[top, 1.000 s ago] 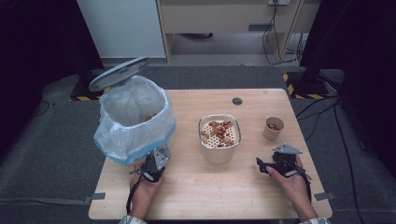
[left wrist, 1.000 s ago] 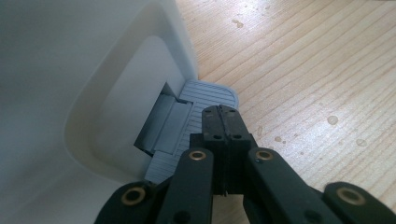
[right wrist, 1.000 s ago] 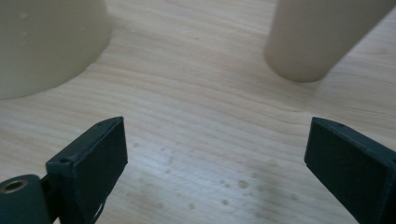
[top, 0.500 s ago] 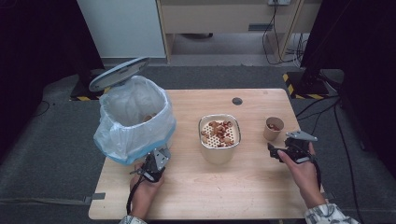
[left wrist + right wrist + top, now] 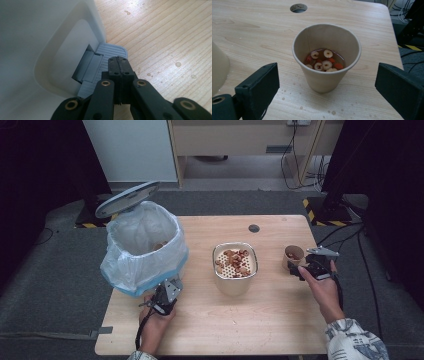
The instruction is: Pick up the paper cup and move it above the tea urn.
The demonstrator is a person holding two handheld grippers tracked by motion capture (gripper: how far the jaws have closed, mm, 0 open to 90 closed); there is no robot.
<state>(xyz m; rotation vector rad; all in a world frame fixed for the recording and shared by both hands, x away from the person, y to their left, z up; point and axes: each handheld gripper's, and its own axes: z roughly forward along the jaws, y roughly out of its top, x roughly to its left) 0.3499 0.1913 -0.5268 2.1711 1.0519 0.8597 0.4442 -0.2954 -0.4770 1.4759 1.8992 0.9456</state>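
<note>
Right gripper view: right gripper (image 5: 325,92) jaws spread wide, flanking the paper cup (image 5: 326,58) of liquid near the table's (image 5: 280,320) right edge; left gripper (image 5: 118,65) clamped shut, pressing the bin pedal (image 5: 105,53); a hard or off-centre squeeze would likely buckle the cup and slop liquid.

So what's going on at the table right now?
A person works with two grippers. The left gripper, shut, presses on the grey pedal of the bin, whose lid stands open. The right gripper is open, with its jaws either side of a paper cup of liquid and fruit slices, not touching it. A strainer bowl sits between them.
</note>
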